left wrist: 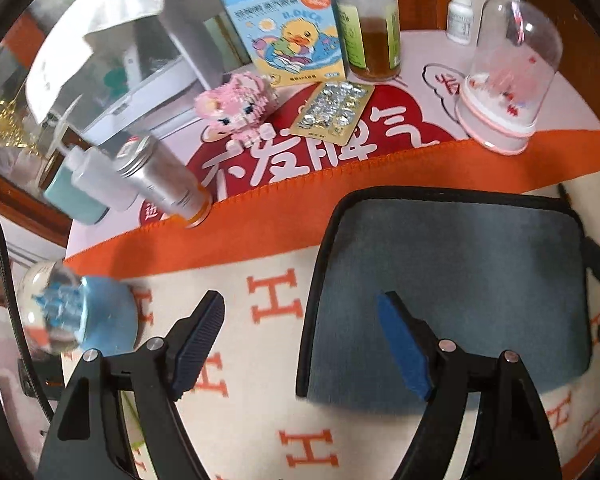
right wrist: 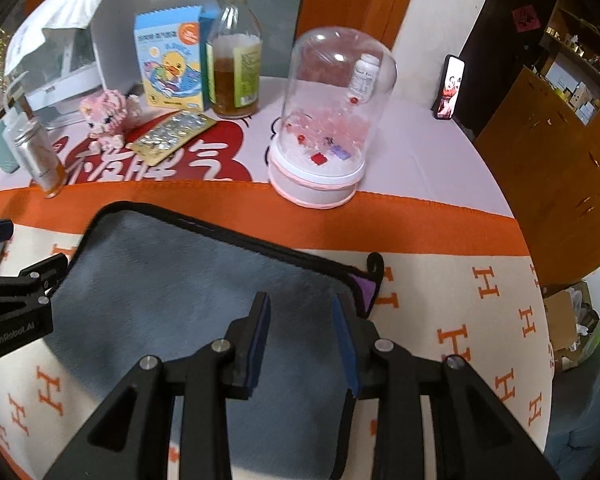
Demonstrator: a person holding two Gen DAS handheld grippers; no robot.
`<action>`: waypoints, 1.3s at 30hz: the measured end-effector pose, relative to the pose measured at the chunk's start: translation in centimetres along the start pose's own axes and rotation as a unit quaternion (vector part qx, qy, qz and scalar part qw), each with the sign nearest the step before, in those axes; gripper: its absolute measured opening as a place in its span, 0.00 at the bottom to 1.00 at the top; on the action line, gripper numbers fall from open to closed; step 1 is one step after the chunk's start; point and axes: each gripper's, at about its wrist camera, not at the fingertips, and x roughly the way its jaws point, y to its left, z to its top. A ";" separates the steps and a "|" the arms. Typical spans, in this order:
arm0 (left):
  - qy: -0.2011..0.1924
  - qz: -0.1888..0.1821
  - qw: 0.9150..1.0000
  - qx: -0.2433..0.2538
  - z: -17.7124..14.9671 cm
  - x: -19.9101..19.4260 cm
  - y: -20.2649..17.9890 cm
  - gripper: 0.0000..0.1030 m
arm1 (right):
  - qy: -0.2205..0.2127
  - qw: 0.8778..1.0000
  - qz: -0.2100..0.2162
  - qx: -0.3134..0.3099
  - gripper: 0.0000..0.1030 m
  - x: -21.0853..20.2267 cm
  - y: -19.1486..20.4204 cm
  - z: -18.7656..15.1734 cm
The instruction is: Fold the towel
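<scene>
Grey towel point(left wrist: 452, 292) with black edging lies flat on the cream blanket point(left wrist: 260, 360) with orange H letters, at roughly 3 o'clock in the left wrist view and dead centre in the right wrist view point(right wrist: 188, 292). A purple layer shows at its corner at 3 o'clock, with a small black loop just beyond.

Left gripper point(left wrist: 302, 344) has its tongs spread wide, nothing between them; its left-hand finger is over bare blanket, the other over the towel's left part. Contact with the cloth can't be told. Same gripper shows at 9 o'clock in the right wrist view point(right wrist: 24, 276), at the towel's left edge.

Right gripper point(right wrist: 302, 344) has tongs at a narrower gap, not closed, empty, over the towel near its right edge.

Beyond the blanket's orange border, toward 12 o'clock: clear dome point(right wrist: 328, 120) on a pink base, duck box point(right wrist: 170, 62), amber liquid bottle point(right wrist: 234, 60), blister pack point(right wrist: 172, 134), pink brick figure point(right wrist: 108, 116), silver can point(right wrist: 40, 156). A phone point(right wrist: 450, 88) stands at 2 o'clock. Left wrist view shows a blurred blue globe point(left wrist: 80, 312) at 9 o'clock.
</scene>
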 end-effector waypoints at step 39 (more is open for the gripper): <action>-0.093 -0.037 0.986 -0.133 -26.7 -20.0 6.4 0.82 | -0.082 0.992 0.092 -0.004 0.51 -22.1 5.5 -18.7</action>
